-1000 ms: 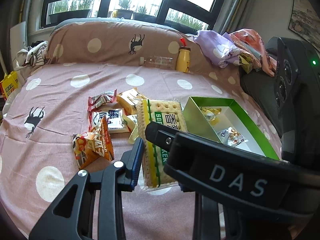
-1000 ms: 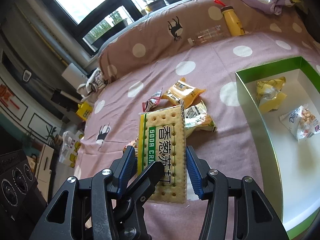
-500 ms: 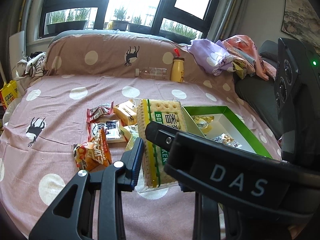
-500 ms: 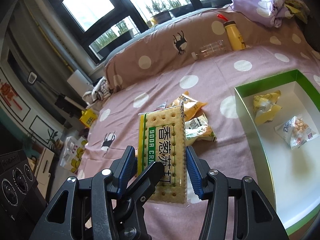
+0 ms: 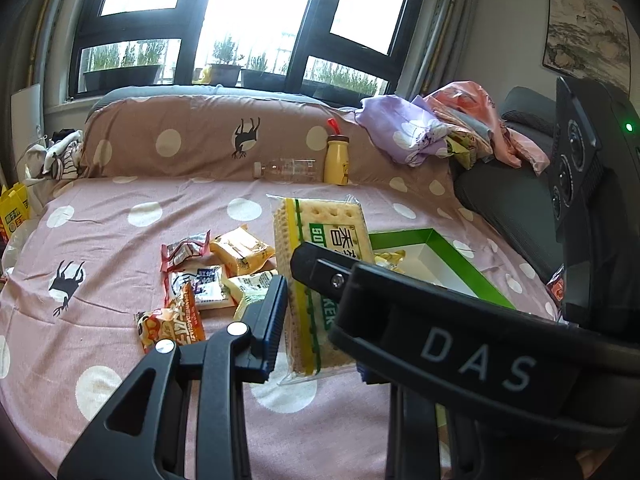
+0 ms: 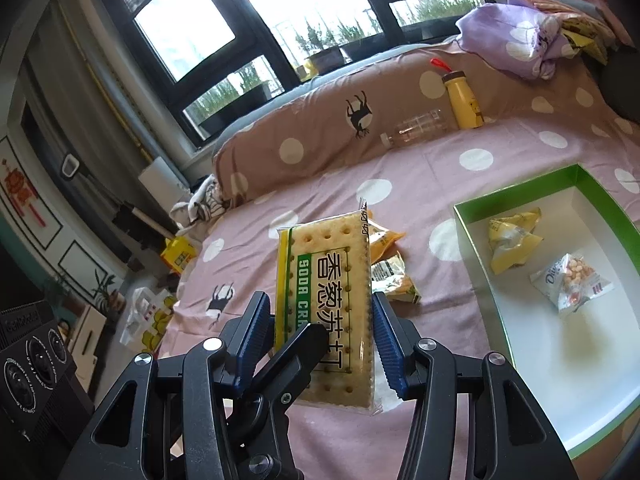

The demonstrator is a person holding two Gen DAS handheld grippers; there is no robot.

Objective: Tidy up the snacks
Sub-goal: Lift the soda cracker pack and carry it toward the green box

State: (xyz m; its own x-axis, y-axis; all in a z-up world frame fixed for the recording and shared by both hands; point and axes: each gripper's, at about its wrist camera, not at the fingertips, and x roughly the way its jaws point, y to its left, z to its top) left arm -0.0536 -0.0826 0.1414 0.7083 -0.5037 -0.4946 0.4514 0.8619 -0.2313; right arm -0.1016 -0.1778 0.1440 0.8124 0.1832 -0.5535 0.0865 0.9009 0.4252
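Bright black-framed windows [image 5: 248,20] stand behind a pink polka-dot bed [image 5: 100,240]; a painting [image 5: 586,46] hangs right.

Both wrist cameras are looking forward over the bed [image 5: 120,240] toward the windows, sharing the cracker pack [image 6: 324,304] up close and the green box [image 6: 472,216].

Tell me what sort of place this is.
Most likely a bedroom in a home. The snacks lie on a bed with a pink polka-dot sheet and a long matching pillow at its head. Behind it is a window with potted plants outside, and crumpled clothes are piled beside the pillow.
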